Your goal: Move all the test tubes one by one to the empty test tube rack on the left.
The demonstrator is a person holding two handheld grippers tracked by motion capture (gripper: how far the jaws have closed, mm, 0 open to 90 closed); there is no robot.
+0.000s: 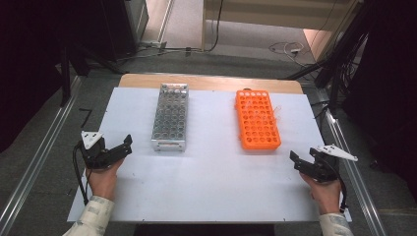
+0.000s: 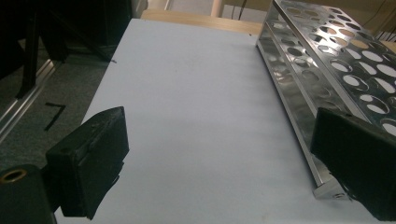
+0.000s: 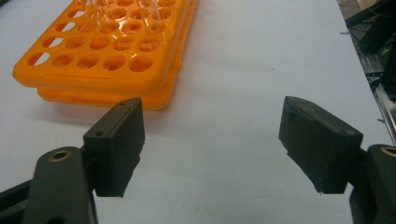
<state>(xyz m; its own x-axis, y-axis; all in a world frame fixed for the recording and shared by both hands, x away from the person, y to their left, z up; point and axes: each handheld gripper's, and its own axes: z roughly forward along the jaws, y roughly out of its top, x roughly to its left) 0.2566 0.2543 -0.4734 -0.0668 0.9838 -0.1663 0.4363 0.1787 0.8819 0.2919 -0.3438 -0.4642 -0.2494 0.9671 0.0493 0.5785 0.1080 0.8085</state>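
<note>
A silver metal tube rack (image 1: 170,117) stands left of centre on the white board (image 1: 211,172); an orange plastic tube rack (image 1: 257,119) stands right of centre with a few clear tubes at its far end. My left gripper (image 1: 127,143) rests at the board's left edge, open and holding nothing, just left of the metal rack's near corner (image 2: 327,186). My right gripper (image 1: 295,158) sits at the board's right edge, open and holding nothing, a short way right of the orange rack (image 3: 107,51). Bare board lies between the jaws in both gripper views.
The board lies on a wooden table (image 1: 211,81) whose far edge shows behind it. Metal rails (image 1: 34,167) run along both sides on the floor, and cables (image 1: 285,49) trail across the floor beyond. Bare board stretches between the racks and along the near edge.
</note>
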